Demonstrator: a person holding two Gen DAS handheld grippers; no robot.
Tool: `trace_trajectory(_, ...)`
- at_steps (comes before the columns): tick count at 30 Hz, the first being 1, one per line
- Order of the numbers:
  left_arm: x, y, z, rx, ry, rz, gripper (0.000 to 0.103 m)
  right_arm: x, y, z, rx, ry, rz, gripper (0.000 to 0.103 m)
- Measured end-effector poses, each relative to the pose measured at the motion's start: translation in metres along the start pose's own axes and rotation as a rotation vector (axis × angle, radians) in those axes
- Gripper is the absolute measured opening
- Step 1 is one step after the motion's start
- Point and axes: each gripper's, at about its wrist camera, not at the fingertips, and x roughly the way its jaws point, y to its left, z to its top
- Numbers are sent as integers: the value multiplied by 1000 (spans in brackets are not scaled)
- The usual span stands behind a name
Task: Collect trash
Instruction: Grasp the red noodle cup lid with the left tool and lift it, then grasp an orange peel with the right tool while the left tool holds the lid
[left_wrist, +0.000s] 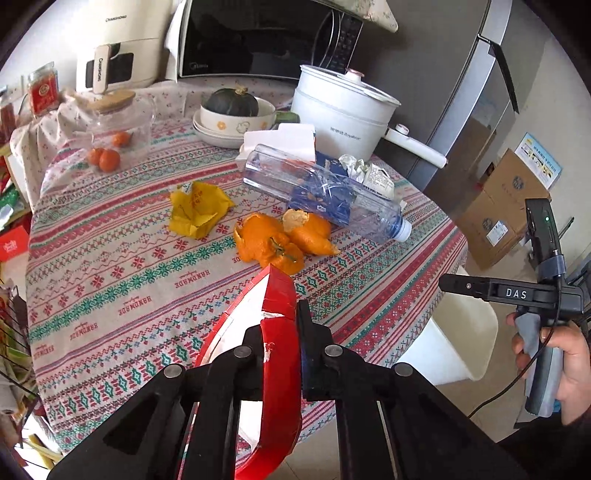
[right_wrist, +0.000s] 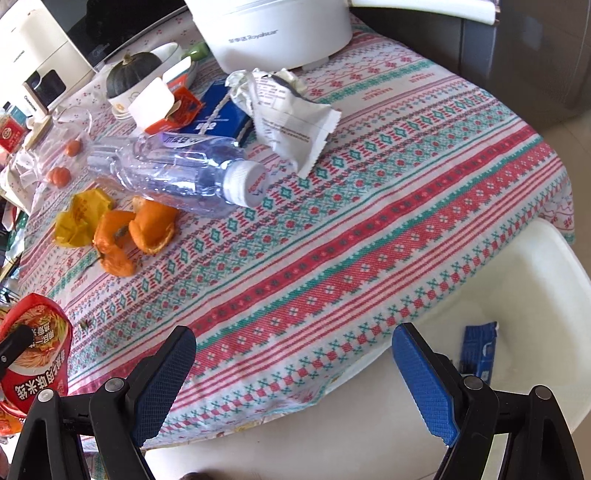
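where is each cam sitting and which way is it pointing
Left wrist: on the left gripper, over the table's near edge, facing the microwave; its jaws clamp a red noodle cup; the right hand shows.
Right wrist: on the open right gripper, off the table's corner above a white bin, facing across the tablecloth.
Shared: bottle, orange peel.

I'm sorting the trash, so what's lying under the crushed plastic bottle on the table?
The plastic bottle lies partly across a blue packet, beside the orange peel. How far the packet runs beneath is hidden by the bottle.
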Motion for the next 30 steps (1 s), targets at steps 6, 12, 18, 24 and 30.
trace_trajectory(6,-16,28,-4,-54,-51,49,9,20,40,4,-27,-5,42,90)
trace_trajectory(12,-25,53,-2,-118,-88,81,9,47,78,11,-21,5,133,90)
trace_trajectory(18,-27,61,-5,-88,-88,117,9,74,96,24,15,-17,162,85)
trace_trajectory(24,-22,69,-6,-80,-75,127,9,96,96,36,66,-42,179,78)
trace_trajectory(30,-17,71,-6,-83,-63,125,9,105,104,41,78,-79,187,68)
